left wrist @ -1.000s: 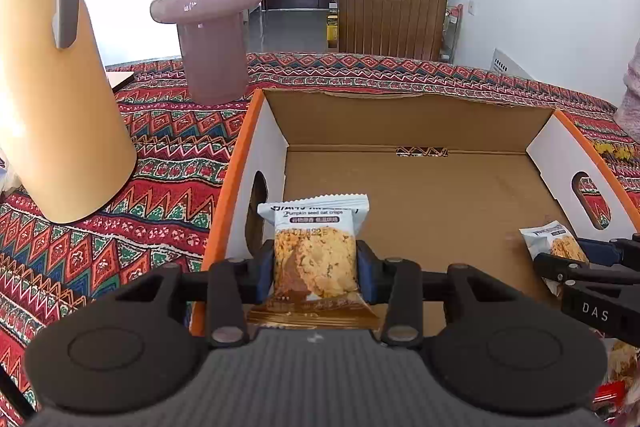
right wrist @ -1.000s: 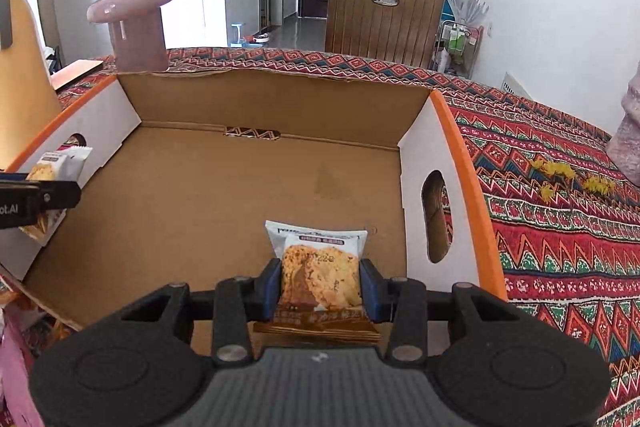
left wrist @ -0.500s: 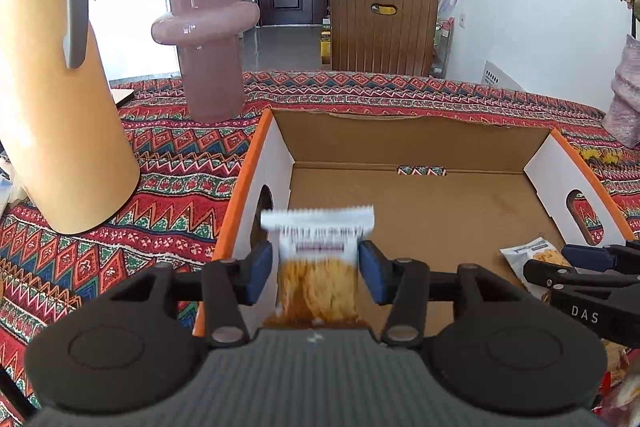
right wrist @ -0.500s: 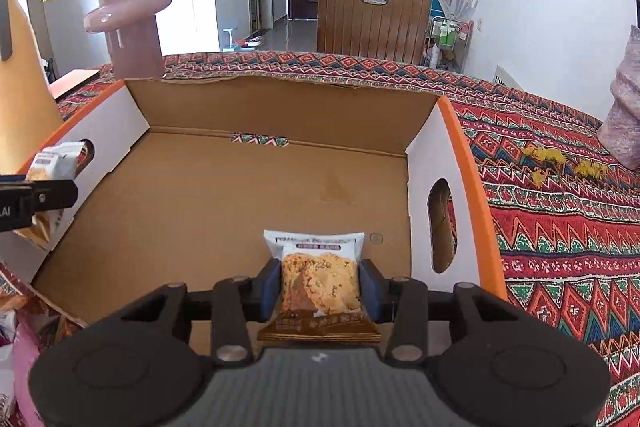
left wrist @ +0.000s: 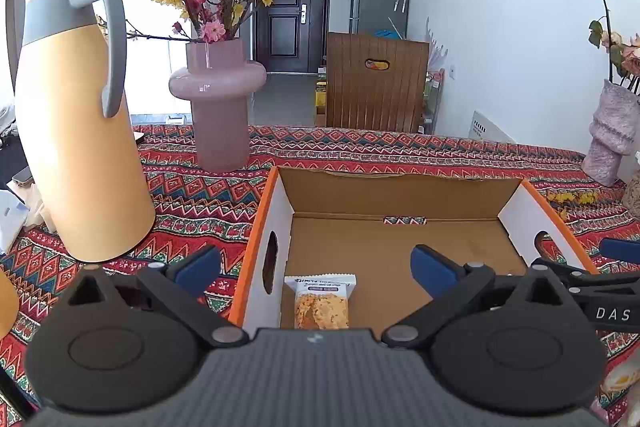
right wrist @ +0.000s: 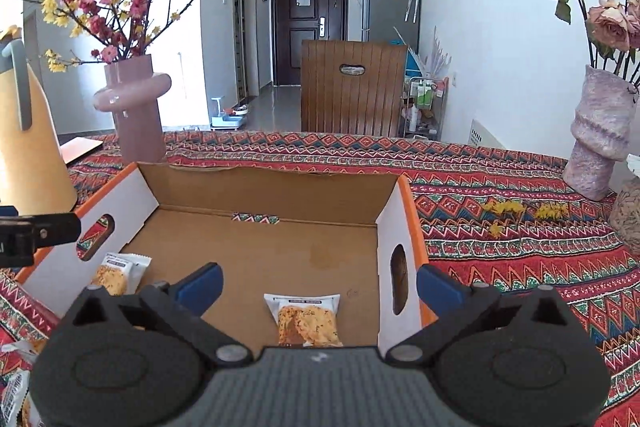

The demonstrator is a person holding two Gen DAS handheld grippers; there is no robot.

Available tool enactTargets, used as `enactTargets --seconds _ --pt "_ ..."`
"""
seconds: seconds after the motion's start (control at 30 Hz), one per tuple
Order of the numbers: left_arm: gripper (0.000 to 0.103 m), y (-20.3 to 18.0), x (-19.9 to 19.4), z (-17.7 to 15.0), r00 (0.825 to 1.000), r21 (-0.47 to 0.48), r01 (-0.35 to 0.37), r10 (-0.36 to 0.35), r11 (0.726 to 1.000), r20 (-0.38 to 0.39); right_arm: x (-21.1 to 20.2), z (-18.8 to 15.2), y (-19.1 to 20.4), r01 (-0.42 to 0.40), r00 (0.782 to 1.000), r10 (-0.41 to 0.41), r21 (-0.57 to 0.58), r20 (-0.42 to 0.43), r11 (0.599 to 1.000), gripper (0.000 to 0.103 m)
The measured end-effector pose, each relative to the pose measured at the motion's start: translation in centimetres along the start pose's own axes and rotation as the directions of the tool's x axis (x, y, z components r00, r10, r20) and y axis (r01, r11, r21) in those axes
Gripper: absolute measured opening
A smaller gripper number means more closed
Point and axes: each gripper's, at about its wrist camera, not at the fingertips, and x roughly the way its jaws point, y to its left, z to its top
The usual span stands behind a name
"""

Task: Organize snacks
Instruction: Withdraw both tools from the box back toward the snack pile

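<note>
Two tools, left (left wrist: 314, 263) and right (right wrist: 318, 281), gape wide above the box (right wrist: 256, 259), each hiding its packet's (left wrist: 321, 303) 6 o'clock end; only the right view shows both packets.

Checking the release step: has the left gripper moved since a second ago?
Yes. The left gripper opened and pulled up and back from the cardboard box; its snack packet now lies inside.

left tool (left wrist: 316, 265): spread wide, holding nothing | right tool (right wrist: 318, 283): spread wide, holding nothing
</note>
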Motion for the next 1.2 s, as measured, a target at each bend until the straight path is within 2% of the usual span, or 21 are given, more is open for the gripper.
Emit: enactTargets --seconds 0.43,0.77,1.2 --pt "0.103 1.0 -4.4 -1.9 0.999 0.011 0.003 -0.003 1.000 0.033 -6.1 -1.8 -0.2 -0.008 0.996 0.007 0.008 0.090 1.000 0.103" --pt "0.103 2.2 -9.3 -4.7 0.997 0.020 0.031 -0.032 0.999 0.066 -12.5 -5.0 0.0 -0.020 0.985 0.020 0.000 0.173 1.000 0.103" --pt "0.103 5.1 -12.3 -10.4 0.999 -0.015 0.037 -0.036 0.999 0.032 -17.0 -10.6 -0.4 0.003 0.986 -0.012 0.056 0.164 0.998 0.103"
